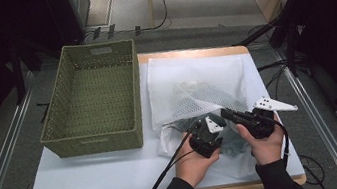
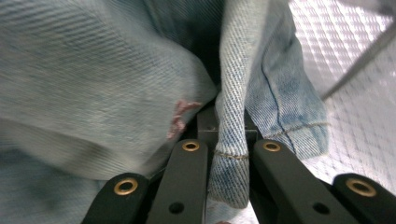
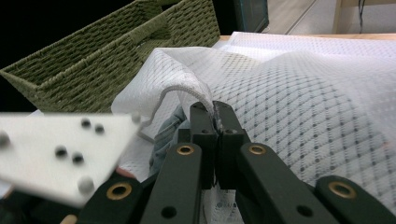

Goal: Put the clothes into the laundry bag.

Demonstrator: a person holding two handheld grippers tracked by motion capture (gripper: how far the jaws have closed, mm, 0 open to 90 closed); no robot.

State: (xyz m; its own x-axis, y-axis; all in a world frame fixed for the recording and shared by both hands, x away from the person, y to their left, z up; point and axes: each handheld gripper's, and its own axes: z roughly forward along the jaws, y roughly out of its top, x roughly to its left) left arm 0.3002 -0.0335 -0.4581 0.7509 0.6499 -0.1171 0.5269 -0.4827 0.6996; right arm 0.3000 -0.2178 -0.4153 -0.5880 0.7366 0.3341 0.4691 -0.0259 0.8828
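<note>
The denim garment (image 2: 116,79) – soft, limp, fairly heavy – was pinched at a fold by the left hand-held gripper (image 2: 229,154). Beside the wicker basket (image 1: 91,101), the mesh laundry bag (image 3: 299,93) – light, floppy – was clamped at its rim by the right hand-held gripper (image 3: 214,112).

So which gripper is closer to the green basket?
Left. The left gripper sits just right of the basket's near corner; the right gripper is farther right, over the mesh bag.

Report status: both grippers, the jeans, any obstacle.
Left gripper shut on jeans fold. Right gripper shut on mesh bag rim. Jeans partly inside bag. Basket beside, apart.
</note>
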